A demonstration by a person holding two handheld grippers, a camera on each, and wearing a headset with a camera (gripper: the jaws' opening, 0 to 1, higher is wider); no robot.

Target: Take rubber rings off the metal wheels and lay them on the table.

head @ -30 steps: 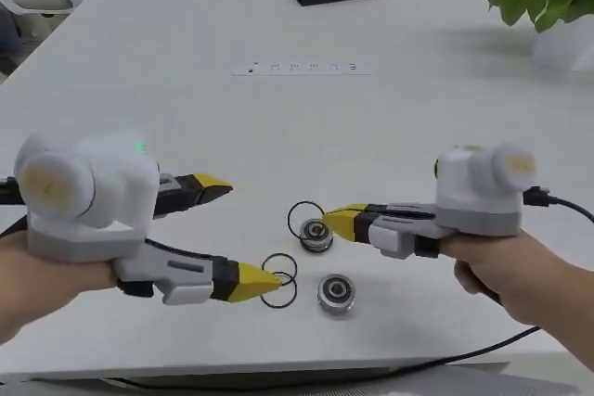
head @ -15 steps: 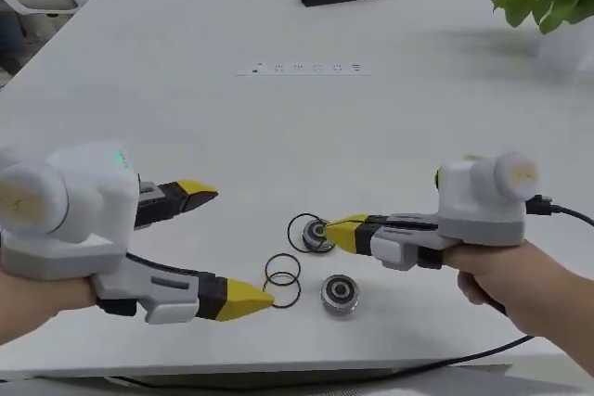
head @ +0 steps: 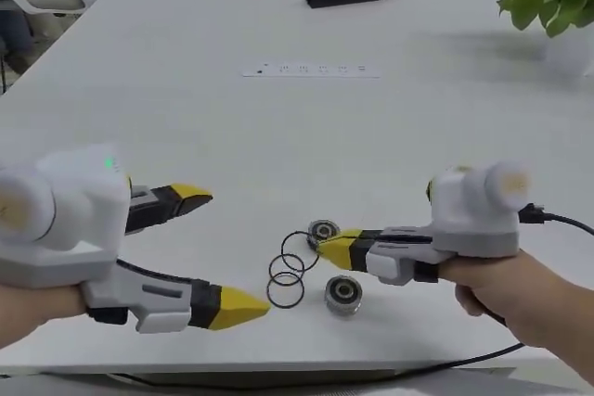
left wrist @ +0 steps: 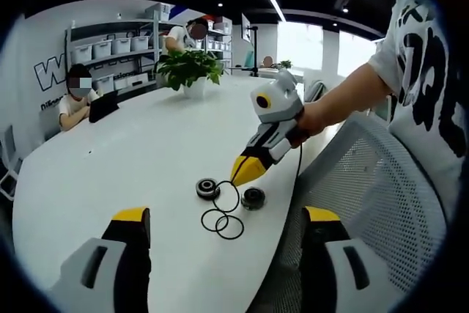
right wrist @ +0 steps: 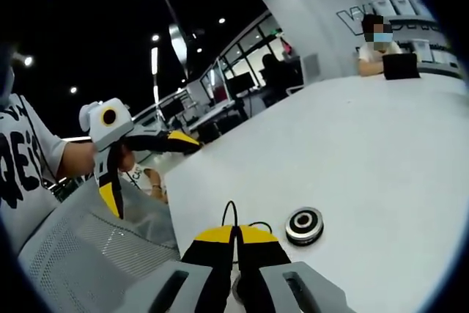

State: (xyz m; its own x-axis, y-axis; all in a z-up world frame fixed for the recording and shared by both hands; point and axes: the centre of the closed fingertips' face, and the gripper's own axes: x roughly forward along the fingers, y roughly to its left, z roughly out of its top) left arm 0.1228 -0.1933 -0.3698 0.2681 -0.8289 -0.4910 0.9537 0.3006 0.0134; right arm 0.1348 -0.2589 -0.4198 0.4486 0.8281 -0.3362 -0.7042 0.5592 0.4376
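Thin black rubber ring [head: 297,233], pinched in right gripper [head: 323,248] fingers — left gripper [head: 235,249] fingers splayed

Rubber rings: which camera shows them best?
The head view: from above, all three rubber rings show clearly, two overlapping, one at the right gripper's tip. The left gripper view shows them smaller and flatter. The right gripper view catches a thin arc.

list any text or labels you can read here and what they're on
"W": big letter on the wall in the left gripper view; the rest is cut off.
Smaller line under it: too blurred to read.
Shirt print: big black letters, not readable whole.
White strip on the table: marks too small to read.
Metal wheels, rubber rings: no text visible.
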